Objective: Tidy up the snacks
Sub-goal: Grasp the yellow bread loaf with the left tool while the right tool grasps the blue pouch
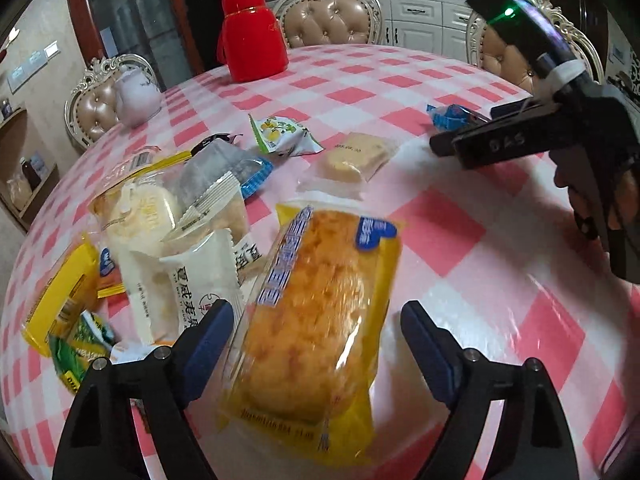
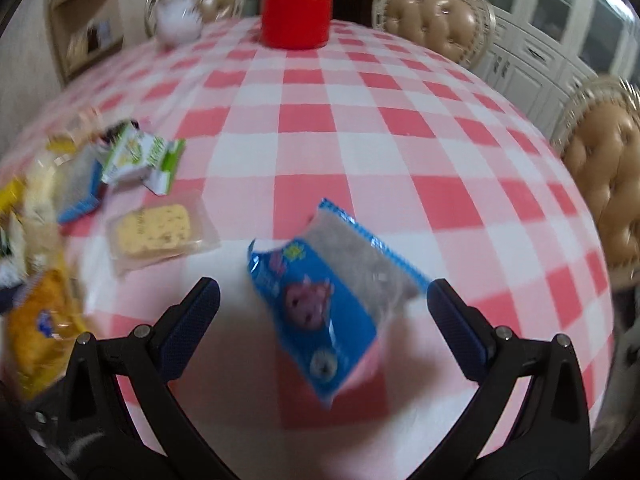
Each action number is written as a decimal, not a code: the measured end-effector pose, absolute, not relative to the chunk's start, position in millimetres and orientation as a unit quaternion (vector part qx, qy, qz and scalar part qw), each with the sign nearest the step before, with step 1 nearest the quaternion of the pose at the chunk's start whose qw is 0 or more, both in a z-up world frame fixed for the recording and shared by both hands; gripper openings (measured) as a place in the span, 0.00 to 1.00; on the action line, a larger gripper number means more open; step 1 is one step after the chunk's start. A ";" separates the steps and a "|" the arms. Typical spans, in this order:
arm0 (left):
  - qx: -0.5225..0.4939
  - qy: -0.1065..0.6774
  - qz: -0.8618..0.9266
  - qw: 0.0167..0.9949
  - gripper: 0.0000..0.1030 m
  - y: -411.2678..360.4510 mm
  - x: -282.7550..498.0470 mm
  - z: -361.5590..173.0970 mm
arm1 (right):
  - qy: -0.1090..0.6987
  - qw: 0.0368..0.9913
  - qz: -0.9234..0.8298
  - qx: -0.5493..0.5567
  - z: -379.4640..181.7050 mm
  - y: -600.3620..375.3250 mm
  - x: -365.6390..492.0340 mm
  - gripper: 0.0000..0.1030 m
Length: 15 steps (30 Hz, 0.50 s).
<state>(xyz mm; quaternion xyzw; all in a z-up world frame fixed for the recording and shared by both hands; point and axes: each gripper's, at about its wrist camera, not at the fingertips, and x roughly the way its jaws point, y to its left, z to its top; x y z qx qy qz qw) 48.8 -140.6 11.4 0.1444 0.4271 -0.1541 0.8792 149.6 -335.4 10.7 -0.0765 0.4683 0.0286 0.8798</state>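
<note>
1. The worktop, round under a pink-and-white check cloth, carries everything; a red flask and a pale teapot stand at its far edge, well apart from the snacks.
2. The pile of snacks lies on the left side of the cloth — bread bags, a white packet and yellow and green wrappers overlapping one another.
3. The yellow bread packet lies just beside that pile, lengthwise between the spread fingers of the left gripper; whether the left finger touches its edge I cannot tell.
4. The blue snack packet lies alone on the cloth, near the middle, tilted, between the wide-spread fingers of the right gripper, which hold nothing.
5. A clear-wrapped pale cake and a green-and-white packet lie between the blue packet and the pile.
6. Judged from this, each gripper is lining up a pick. To do it well, lower the fingers squarely across the packet's narrow width — not its crinkled end seals — and close gently, since the bread likely squashes and the film likely slips.
</note>
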 end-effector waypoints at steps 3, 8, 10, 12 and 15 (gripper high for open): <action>0.126 0.437 -0.159 0.876 0.83 -138.2 50.6 10.2 | 0.485 0.870 0.058 -0.068 4.5 -347.4 155.1 1.00; 0.094 0.442 -0.191 0.871 0.50 -131.8 42.2 10.6 | 0.450 0.889 0.066 -0.049 10.8 -366.5 129.5 0.56; 0.101 0.434 -0.188 0.875 0.48 -133.9 35.4 11.0 | 0.447 0.891 0.073 -0.024 13.9 -372.5 115.2 0.17; 0.097 0.428 -0.183 0.880 0.47 -131.6 27.7 10.1 | 0.438 0.896 0.072 -0.019 15.7 -371.7 103.4 0.09; 0.076 0.435 -0.181 0.879 0.47 -122.5 20.3 11.5 | 0.437 0.897 0.060 -0.016 17.2 -367.6 87.9 0.09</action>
